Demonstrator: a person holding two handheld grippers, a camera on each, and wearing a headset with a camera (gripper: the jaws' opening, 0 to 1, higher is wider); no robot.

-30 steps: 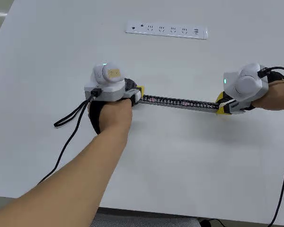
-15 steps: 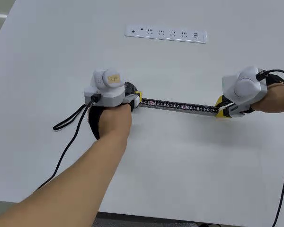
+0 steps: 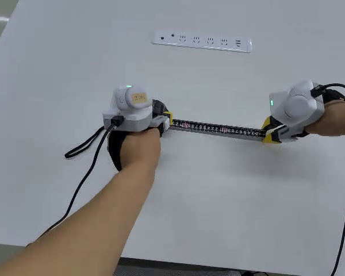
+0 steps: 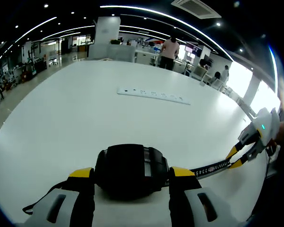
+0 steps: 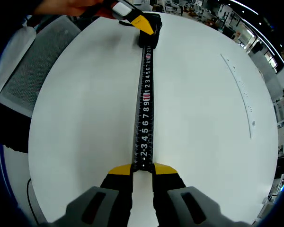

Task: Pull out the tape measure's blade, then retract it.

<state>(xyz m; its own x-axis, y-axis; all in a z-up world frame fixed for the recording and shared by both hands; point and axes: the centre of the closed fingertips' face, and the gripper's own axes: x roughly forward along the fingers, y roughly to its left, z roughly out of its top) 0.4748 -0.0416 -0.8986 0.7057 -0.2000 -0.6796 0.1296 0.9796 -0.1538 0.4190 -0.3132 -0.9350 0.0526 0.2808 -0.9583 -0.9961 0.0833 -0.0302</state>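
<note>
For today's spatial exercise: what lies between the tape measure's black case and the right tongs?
The pulled-out blade, running from case to right tongs; head view shows it.

Desk: white top, smooth, low even sheen with no grain. The power strip on it is smooth white plastic. Case: black, matt, moulded in segments, rubbery look. The blade is a thin dark strip, satin finish, with pale printed numerals. Left tool and right tool: shells of smooth white-grey plastic, slightly glossy on the rounded parts. The fingertips are capped in matt yellow, and the strap is black and matt, weave too small to tell.
</note>
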